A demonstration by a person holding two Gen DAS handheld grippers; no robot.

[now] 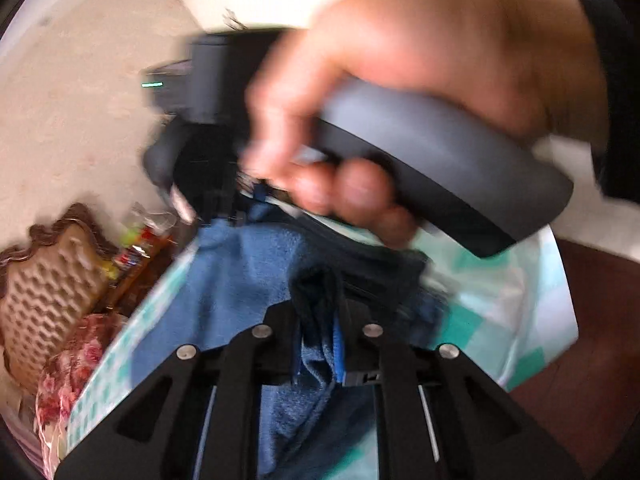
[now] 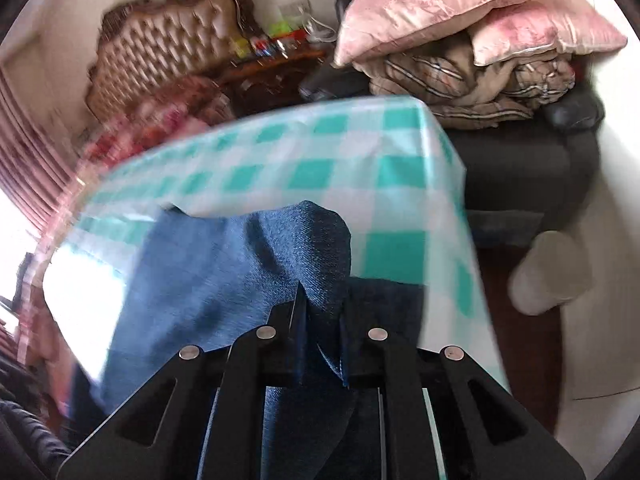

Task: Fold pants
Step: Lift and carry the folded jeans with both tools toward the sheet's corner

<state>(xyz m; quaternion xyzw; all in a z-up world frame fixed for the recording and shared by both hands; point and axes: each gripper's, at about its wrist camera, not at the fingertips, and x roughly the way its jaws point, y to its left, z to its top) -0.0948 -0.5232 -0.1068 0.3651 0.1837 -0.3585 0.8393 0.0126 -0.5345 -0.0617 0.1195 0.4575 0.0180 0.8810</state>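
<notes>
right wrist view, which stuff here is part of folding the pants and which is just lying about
Part of the job:
- blue denim pants, pinched in the right tongs and the left tongs
- green-and-white checked tablecloth under them

Just lying about:
- pink satin pillows
- striped beige bedding
- tufted tan headboard
- black armchair

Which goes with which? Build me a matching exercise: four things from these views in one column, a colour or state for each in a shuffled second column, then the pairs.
Column one:
1. pants
2. tablecloth
3. pillow
4. headboard

Column two:
a. brown, tufted
b. pink
c. blue denim, pinched in the right gripper
d. green and white checks

Pairs: 1-c, 2-d, 3-b, 4-a
</notes>
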